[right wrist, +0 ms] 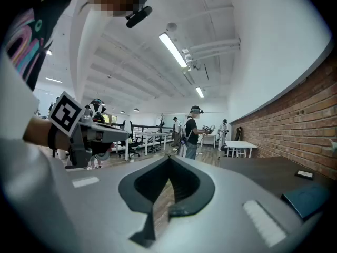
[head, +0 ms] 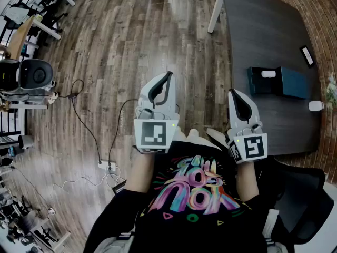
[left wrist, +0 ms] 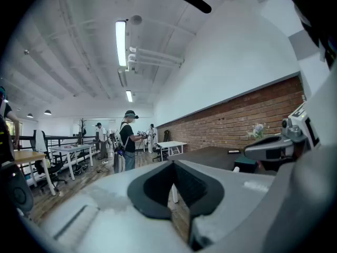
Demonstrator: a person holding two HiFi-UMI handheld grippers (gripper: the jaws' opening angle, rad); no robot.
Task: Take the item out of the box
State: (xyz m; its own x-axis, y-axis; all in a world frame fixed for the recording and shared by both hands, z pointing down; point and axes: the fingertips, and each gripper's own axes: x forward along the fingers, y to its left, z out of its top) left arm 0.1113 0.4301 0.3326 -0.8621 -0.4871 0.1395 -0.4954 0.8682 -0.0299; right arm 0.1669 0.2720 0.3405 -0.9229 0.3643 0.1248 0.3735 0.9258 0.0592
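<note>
Black shirt [head: 197,191] with a bright print fills the near edge, just behind the left tongs [head: 164,80] and right tongs [head: 237,100], held out side by side. Plank floor [head: 131,36] spreads under and ahead of the left tongs, with cables [head: 89,125] trailing to a power strip [head: 108,166] on their left. Ahead and right of the right tongs lies a dark worktop [head: 263,30]; a black chair [head: 300,194] sits behind them. Well ahead-right of the right tongs, across bare worktop, a teal box [head: 292,82] lies open, a small white item [head: 268,74] in its left half. Both tongs are closed tip to tip, holding nothing.
</note>
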